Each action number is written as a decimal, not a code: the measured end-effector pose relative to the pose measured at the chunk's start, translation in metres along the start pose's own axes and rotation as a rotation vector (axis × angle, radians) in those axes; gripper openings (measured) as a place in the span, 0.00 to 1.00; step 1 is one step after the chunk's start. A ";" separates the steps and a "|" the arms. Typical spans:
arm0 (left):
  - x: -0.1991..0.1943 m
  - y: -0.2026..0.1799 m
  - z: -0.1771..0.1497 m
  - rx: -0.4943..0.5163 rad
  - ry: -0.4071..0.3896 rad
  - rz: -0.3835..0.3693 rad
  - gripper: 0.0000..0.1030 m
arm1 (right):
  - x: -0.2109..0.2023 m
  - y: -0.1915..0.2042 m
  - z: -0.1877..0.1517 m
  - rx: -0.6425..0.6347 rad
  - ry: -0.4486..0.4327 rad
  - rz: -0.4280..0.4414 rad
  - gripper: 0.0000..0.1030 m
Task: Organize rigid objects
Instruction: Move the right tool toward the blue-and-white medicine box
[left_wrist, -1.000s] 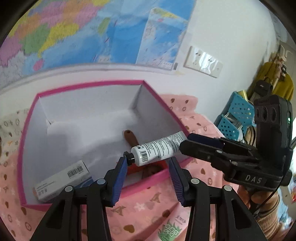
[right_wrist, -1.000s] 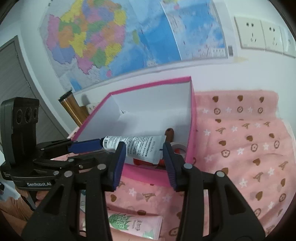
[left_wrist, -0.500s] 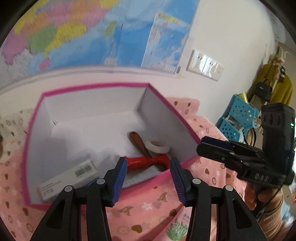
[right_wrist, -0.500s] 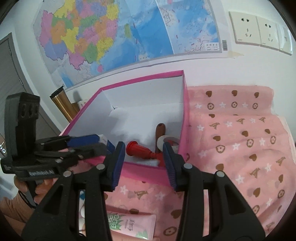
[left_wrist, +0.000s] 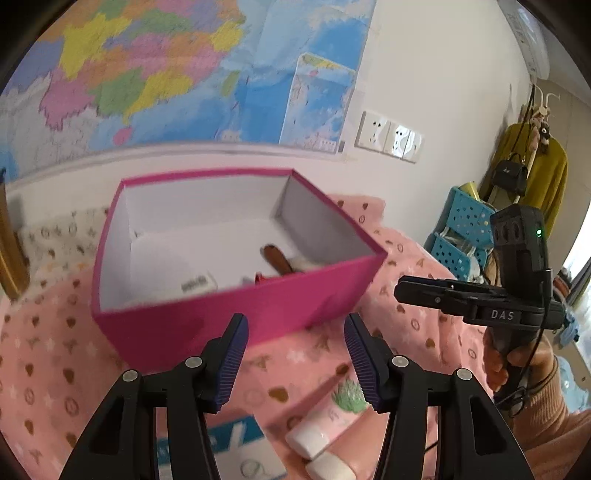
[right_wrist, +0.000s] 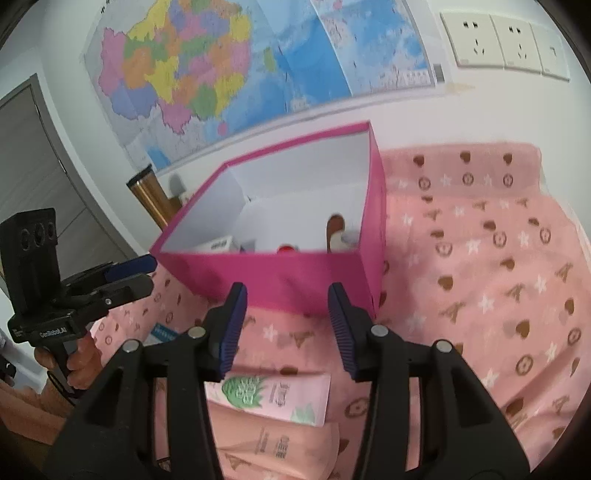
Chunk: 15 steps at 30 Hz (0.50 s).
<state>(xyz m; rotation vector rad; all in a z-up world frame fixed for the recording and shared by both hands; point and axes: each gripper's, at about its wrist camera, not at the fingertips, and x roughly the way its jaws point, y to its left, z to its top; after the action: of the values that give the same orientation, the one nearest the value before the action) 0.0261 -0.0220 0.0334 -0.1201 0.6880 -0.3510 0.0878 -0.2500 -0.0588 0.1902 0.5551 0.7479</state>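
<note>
The pink box (left_wrist: 240, 325) stands on the pink patterned cloth just beyond both grippers. Inside it I see a brown handle (left_wrist: 275, 258), a red item (left_wrist: 258, 276) and a white barcoded pack (left_wrist: 194, 284). My left gripper (left_wrist: 293, 325) hovers before the box's near wall, its jaws opening with nothing between them. My right gripper (right_wrist: 287, 295) also faces the box (right_wrist: 277, 277), jaws opening and empty. Below the grippers lies a pink tube with a green print (right_wrist: 273, 397), seen too in the left wrist view (left_wrist: 332, 417). A blue-and-white pack (left_wrist: 221, 443) lies beside it.
A second peach tube (right_wrist: 273, 443) lies at the near edge. A gold flask (right_wrist: 151, 199) stands left of the box by the wall. Blue baskets (left_wrist: 461, 229) sit off to the right. A hand holds each gripper's grip.
The white tube that hung over the box between the grippers a second ago has left them. Both grippers have drawn back from over the box and stand wider.
</note>
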 end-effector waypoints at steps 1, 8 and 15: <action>0.000 0.000 -0.004 -0.006 0.006 0.002 0.54 | 0.002 -0.001 -0.003 0.006 0.009 0.003 0.47; 0.013 0.007 -0.031 -0.049 0.088 0.011 0.54 | 0.017 -0.010 -0.026 0.038 0.093 0.001 0.47; 0.019 0.004 -0.049 -0.065 0.150 -0.014 0.54 | 0.023 -0.019 -0.044 0.067 0.144 -0.014 0.47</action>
<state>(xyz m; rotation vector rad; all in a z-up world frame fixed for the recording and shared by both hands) 0.0093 -0.0251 -0.0168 -0.1619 0.8478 -0.3535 0.0893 -0.2489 -0.1119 0.1954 0.7185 0.7332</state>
